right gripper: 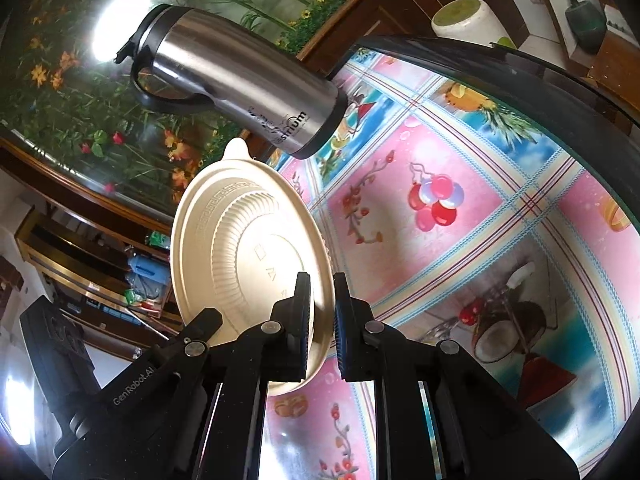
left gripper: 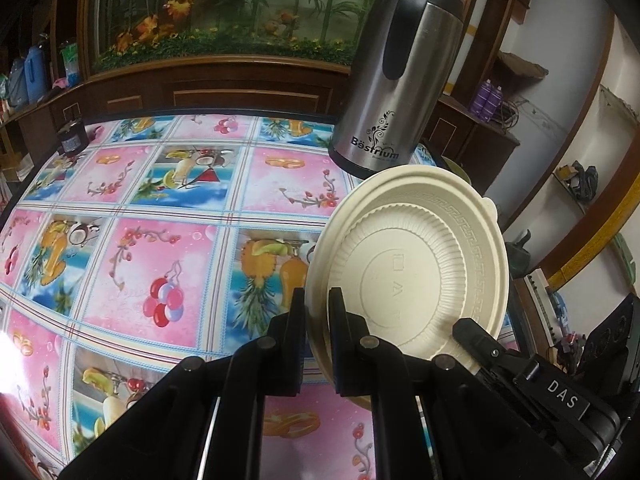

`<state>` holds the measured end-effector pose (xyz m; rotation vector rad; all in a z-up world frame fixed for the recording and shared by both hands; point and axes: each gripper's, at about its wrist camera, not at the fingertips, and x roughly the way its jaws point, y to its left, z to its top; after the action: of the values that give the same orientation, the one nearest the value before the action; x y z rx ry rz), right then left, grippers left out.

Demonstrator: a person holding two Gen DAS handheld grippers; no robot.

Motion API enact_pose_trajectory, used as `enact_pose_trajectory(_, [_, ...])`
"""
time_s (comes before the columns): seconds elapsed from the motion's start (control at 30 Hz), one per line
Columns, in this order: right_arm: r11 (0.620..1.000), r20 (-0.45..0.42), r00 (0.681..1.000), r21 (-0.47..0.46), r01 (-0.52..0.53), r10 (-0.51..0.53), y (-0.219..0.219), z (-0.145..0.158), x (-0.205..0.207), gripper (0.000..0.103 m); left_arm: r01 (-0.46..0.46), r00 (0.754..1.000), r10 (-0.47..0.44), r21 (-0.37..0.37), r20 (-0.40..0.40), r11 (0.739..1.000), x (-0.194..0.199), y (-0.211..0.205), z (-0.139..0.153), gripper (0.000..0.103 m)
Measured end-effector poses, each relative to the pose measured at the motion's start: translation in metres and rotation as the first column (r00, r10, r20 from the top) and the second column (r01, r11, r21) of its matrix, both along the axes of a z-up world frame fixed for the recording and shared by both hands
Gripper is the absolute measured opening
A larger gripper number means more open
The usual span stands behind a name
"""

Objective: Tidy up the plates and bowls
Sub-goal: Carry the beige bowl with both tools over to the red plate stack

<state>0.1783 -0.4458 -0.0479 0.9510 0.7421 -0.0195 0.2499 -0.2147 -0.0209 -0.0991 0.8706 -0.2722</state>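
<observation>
A cream plastic plate (left gripper: pixel 416 264) with a ribbed well and a key-pattern rim is held on edge above the table. My left gripper (left gripper: pixel 318 320) is shut on its rim at the lower left. The right gripper's finger (left gripper: pixel 476 338) touches the plate's lower right rim in that view. In the right wrist view the same plate (right gripper: pixel 240 248) stands on edge, and my right gripper (right gripper: pixel 322 312) is shut on its rim. The left gripper's finger (right gripper: pixel 200 326) shows at the plate's lower left edge there.
A steel vacuum jug (left gripper: pixel 400 80) stands on the table just behind the plate; it also shows in the right wrist view (right gripper: pixel 240 80). The table has a fruit-pattern cloth (left gripper: pixel 160 240) and a dark rim (right gripper: pixel 560 92). A small dark jar (left gripper: pixel 72 138) stands at the far left corner.
</observation>
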Motion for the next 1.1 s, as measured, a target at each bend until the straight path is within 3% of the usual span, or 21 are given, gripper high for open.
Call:
enact_pose_trajectory(0.47, [0.999, 0.031, 0.999, 0.020, -0.038, 0.037, 0.018, 0.007, -0.006, 0.011, -0.029, 0.999, 0.027, 0.036, 0.037, 0.999, -0.026, 0.021, 0.014, 0.010])
enact_pose_trajectory(0.67, [0.996, 0.049, 0.995, 0.004, -0.087, 0.087, 0.044, 0.013, -0.011, 0.012, -0.081, 0.997, 0.080, 0.043, 0.016, 0.996, -0.038, 0.055, 0.009, 0.010])
enact_pose_trajectory(1.1, [0.976, 0.067, 0.974, 0.003, -0.216, 0.215, 0.125, 0.009, -0.024, 0.012, -0.171, 0.985, 0.166, 0.087, 0.056, 0.982, -0.087, 0.135, 0.014, 0.009])
